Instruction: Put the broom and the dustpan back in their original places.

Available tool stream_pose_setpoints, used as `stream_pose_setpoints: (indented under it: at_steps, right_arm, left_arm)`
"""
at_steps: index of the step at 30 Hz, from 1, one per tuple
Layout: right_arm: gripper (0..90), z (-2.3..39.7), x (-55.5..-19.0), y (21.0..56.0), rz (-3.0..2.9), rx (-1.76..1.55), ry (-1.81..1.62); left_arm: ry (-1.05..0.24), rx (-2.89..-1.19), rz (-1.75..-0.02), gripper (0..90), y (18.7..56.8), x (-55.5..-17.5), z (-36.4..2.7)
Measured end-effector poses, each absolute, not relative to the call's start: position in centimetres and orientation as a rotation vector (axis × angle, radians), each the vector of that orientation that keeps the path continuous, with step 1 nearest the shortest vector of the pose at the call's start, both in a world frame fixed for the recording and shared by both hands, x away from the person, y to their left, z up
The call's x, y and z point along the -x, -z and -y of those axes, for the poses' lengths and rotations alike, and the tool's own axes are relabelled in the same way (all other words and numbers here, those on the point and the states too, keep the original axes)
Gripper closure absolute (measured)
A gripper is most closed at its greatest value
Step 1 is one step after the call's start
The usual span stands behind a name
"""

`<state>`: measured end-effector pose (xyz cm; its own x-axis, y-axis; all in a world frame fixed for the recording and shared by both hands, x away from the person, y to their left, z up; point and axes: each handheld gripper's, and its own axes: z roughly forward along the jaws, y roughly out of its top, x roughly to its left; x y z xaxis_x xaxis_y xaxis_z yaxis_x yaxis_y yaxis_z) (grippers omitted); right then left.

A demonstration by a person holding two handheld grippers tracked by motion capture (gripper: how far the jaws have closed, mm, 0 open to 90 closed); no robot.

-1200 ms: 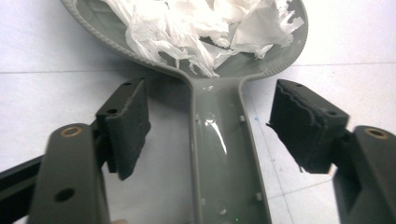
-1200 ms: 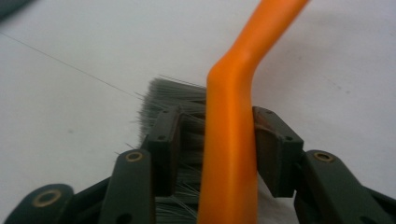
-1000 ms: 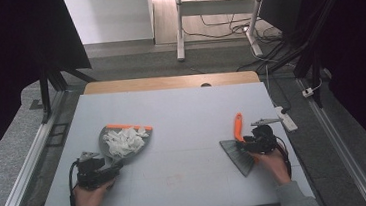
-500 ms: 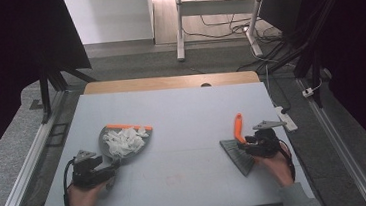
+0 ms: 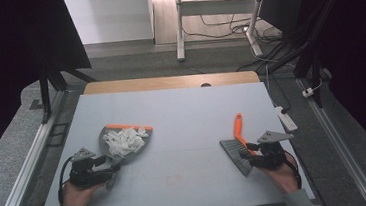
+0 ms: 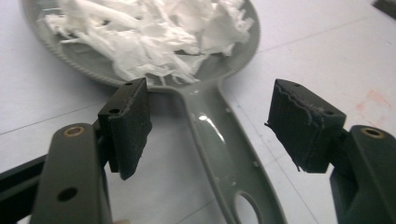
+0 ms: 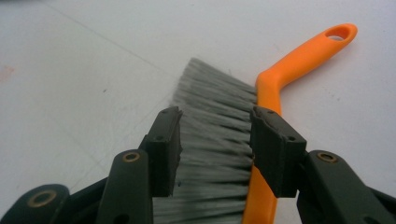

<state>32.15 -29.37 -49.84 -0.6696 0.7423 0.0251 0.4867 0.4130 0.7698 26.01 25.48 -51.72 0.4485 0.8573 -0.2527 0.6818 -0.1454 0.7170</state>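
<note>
A grey dustpan (image 5: pixel 124 140) with an orange lip lies on the table's left half, heaped with white paper shreds (image 5: pixel 124 138). My left gripper (image 5: pixel 105 166) is open at the pan's handle. In the left gripper view the handle (image 6: pixel 219 149) runs between the two spread pads (image 6: pixel 130 126) without touching them, and the shreds (image 6: pixel 154 32) lie just beyond. On the right lies a brush (image 5: pixel 237 148) with an orange handle and grey bristles. My right gripper (image 5: pixel 250 153) is open over it. In the right gripper view the bristles (image 7: pixel 215 126) lie between the jaws and the orange spine (image 7: pixel 299 60) runs off past the right one.
The pale grey table (image 5: pixel 182 113) has a wooden strip along its far edge. A white power strip (image 5: pixel 285 116) lies off the right edge. Metal rails flank both sides, and a desk frame with cables stands on the floor beyond.
Both hands have drawn back a little toward the near edge. The dustpan and the brush have stayed where they lay.
</note>
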Motion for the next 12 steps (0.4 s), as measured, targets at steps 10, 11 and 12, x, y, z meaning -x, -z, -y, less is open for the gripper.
stream_pose_setpoints:
  at_steps: [10, 11, 12]
  right_arm:
    - [52.6, 29.00, -31.37, 49.94, -2.364, -0.978, -1.152]
    - [52.6, 28.99, -31.35, 49.89, -2.363, -0.976, -1.154]
    - [52.6, 29.01, -31.35, 49.83, -2.360, -0.974, -1.156]
  left_arm:
    - [-0.271, -1.899, -1.267, 30.6, 51.66, -25.59, -25.29]
    - [-0.272, -1.898, -1.268, 30.6, 51.65, -25.57, -25.29]
    - [-0.272, -1.898, -1.267, 30.6, 51.64, -25.55, -25.30]
